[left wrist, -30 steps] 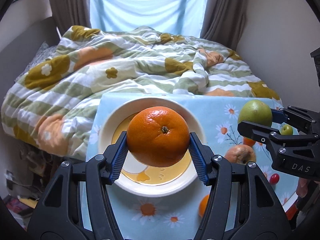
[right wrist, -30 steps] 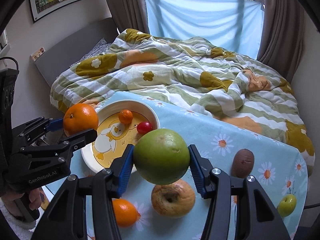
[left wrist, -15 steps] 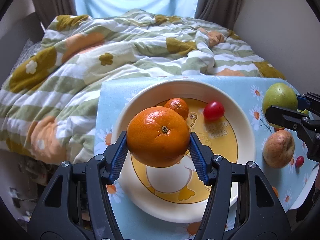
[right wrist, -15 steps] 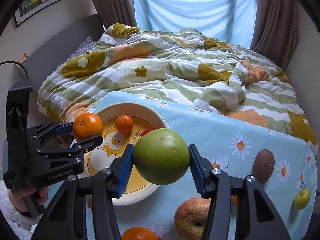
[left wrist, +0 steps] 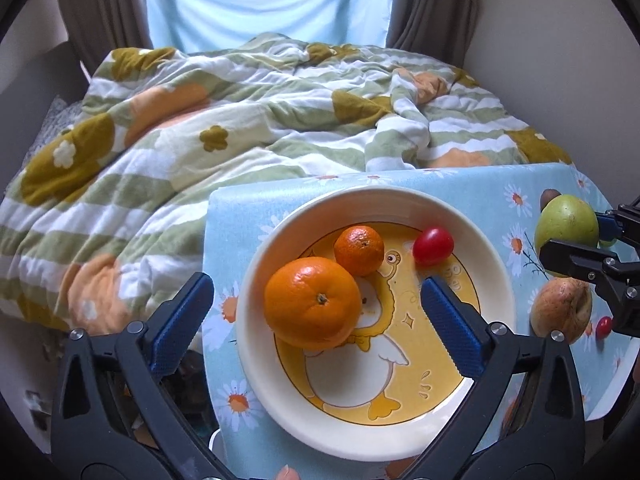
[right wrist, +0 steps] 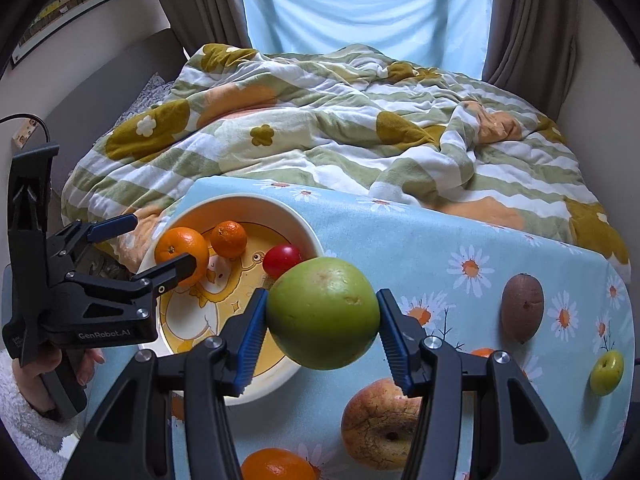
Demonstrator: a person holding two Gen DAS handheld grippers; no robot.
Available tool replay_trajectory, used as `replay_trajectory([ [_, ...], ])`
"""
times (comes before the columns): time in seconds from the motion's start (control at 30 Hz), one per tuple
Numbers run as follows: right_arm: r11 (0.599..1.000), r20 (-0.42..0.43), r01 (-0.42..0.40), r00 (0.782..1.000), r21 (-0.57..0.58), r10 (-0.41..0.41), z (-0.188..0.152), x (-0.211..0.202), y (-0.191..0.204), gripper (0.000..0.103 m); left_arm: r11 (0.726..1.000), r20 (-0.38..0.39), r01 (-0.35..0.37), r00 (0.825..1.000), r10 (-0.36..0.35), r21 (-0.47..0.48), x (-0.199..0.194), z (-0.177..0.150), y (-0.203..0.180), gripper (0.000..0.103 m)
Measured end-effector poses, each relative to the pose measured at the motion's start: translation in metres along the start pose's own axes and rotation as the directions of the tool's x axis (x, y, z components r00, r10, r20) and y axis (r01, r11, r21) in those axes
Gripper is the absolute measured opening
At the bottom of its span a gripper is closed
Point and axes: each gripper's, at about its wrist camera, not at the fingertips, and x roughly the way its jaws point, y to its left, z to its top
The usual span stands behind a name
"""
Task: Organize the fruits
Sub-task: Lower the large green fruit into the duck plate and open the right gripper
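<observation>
In the left wrist view the left gripper (left wrist: 316,312) stands with its blue pads spread wide and apart from the big orange (left wrist: 313,309), which sits in the plate (left wrist: 496,280) on the side toward the table's left edge, touching the small mandarin (left wrist: 359,250), with the cherry tomato (left wrist: 433,241) a little apart toward the far rim. To finish this release well, in my judgement, the gripper should back straight out without brushing the orange, since round fruit on a shallow plate rolls easily. In the right wrist view the right gripper (right wrist: 322,326) is clamped on the green apple (right wrist: 323,313), held above the plate's near-right rim (right wrist: 308,236). It should be lowered into the bare middle of the plate, clear of the tomato (right wrist: 282,260), and let go only once it rests. A wrinkled brownish apple (right wrist: 382,426), a brown fruit (right wrist: 522,308), a small green fruit (right wrist: 607,372) and another orange (right wrist: 276,465) lie on the tablecloth (right wrist: 400,240), yet to be gathered
</observation>
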Motion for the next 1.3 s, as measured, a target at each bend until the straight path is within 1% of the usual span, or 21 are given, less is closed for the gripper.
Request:
replay_trajectory([
  [0.33,0.996,0.001,-0.067,0.998,-0.059,0.067,0.015,0.002,0.007,0.049,0.999,-0.024,-0.037,0.999,0.037,-0.023,-0.025,-0.011,0.000,0.103],
  [0.57,0.987,-0.058,-0.131,0.990,-0.099,0.125,0.017,0.022,0.022,0.050,0.996,-0.043,-0.056,0.998,0.053,-0.064,-0.040,-0.025,0.004,0.103],
  [0.7,0.983,-0.100,-0.157,0.984,-0.098,0.147,0.014,0.038,0.028,0.050,0.994,-0.060,-0.066,0.996,0.061,-0.083,-0.044,-0.037,0.005,0.103],
  [0.8,0.981,-0.122,-0.159,0.982,-0.110,0.145,0.011,0.050,0.033,0.049,0.993,-0.072,-0.067,0.996,0.060,-0.100,-0.046,-0.045,0.006,0.103],
  [0.93,0.979,-0.131,-0.153,0.982,-0.133,0.136,0.007,0.059,0.037,0.049,0.991,-0.085,-0.070,0.995,0.060,-0.115,-0.045,-0.055,0.006,0.103],
  [1.13,0.976,-0.110,-0.151,0.985,-0.155,0.135,0.005,0.062,0.039,0.050,0.989,-0.099,-0.070,0.993,0.057,-0.128,-0.043,-0.062,0.004,0.103],
  [1.2,0.974,-0.088,-0.154,0.986,-0.168,0.141,0.006,0.059,0.040,0.064,0.989,-0.102,-0.072,0.993,0.059,-0.127,-0.043,-0.064,0.003,0.103],
  [1.23,0.972,-0.075,-0.153,0.987,-0.176,0.142,0.007,0.057,0.040,0.082,0.989,-0.102,-0.073,0.993,0.060,-0.127,-0.043,-0.064,0.003,0.103],
  [1.27,0.972,-0.058,-0.151,0.988,-0.178,0.142,0.008,0.055,0.039,0.093,0.989,-0.103,-0.074,0.993,0.061,-0.128,-0.044,-0.065,0.002,0.103],
  [1.3,0.972,-0.049,-0.152,0.988,-0.177,0.146,0.009,0.053,0.039,0.093,0.989,-0.103,-0.075,0.993,0.062,-0.129,-0.044,-0.065,0.002,0.103],
])
